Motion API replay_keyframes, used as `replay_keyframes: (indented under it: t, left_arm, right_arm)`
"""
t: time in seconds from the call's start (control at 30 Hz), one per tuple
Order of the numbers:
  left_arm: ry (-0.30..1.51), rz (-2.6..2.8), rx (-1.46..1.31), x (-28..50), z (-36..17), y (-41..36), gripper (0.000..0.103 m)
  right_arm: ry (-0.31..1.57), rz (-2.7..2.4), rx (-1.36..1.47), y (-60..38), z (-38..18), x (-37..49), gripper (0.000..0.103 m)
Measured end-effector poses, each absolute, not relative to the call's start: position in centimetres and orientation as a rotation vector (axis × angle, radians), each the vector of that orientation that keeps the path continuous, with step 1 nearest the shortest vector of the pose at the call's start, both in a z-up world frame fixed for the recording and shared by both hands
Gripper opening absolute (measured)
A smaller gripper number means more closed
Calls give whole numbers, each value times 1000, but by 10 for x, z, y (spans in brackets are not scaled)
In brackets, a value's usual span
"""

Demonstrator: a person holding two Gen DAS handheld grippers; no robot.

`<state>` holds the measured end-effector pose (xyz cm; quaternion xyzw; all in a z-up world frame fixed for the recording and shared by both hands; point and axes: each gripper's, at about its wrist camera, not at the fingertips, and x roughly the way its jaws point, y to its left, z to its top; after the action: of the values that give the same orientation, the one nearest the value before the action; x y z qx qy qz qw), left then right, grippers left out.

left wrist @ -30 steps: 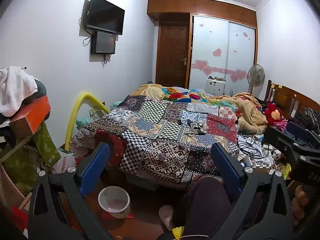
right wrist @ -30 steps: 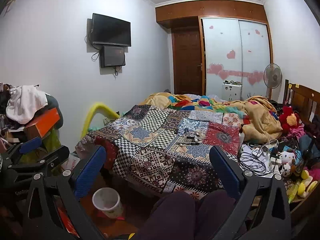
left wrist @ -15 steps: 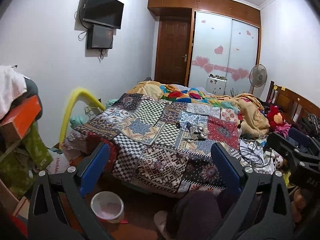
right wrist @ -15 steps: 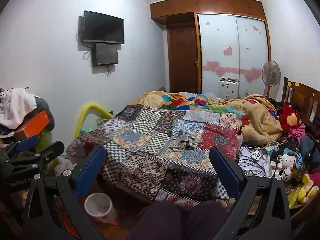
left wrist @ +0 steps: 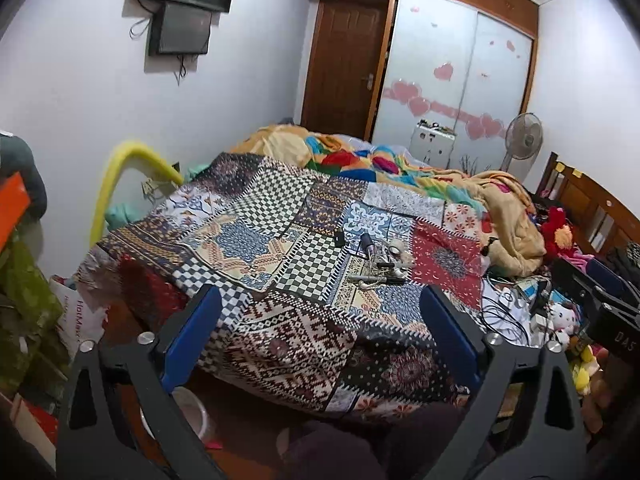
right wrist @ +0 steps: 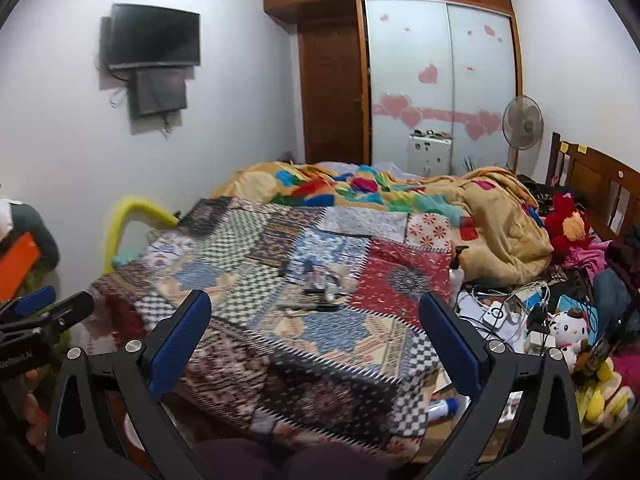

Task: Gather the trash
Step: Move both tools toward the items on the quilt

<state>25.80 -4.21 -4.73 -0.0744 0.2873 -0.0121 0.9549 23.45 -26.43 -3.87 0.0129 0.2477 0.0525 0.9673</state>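
Observation:
A small heap of loose bits, pens, white scraps and a dark tube (left wrist: 380,258), lies on the patchwork bedspread (left wrist: 280,240); it shows blurred in the right wrist view (right wrist: 320,286). A white bin (left wrist: 196,412) stands on the floor at the bed's foot, half hidden by my left gripper's finger. My left gripper (left wrist: 320,344) is open and empty above the bed's foot. My right gripper (right wrist: 316,344) is open and empty, also short of the heap.
Cables, chargers and plush toys (right wrist: 560,328) crowd the bed's right side by the wooden headboard (right wrist: 600,184). A crumpled blanket (left wrist: 504,216) lies behind the heap. A yellow foam tube (left wrist: 120,168) and piled boxes (left wrist: 16,216) stand on the left.
Both grippers have moved forward and up toward the bed; the heap looms larger and the bin has dropped to the frame's bottom edge. Both jaws stay open.

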Motion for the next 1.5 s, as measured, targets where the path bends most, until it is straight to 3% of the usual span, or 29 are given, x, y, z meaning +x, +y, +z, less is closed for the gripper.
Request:
replay_keyframes:
  t: [0.53,1.0,1.23,1.5]
  left_arm:
    - [810,-100,-92,453,-142,-115,97]
    - [912,-130,-103,568,-215,-134,97]
    - [930,-155,-151,607,-232,-139,96]
    - [941,-168,-122,653,-245,-157,86]
  right_arm:
    - [748,109,35,-314,-119,395,103]
    - [874,219,40,-314,-198,508,102]
    - [923,279,45,-312,-226,549,84]
    - [992,330,65,-309,-252,583,64]
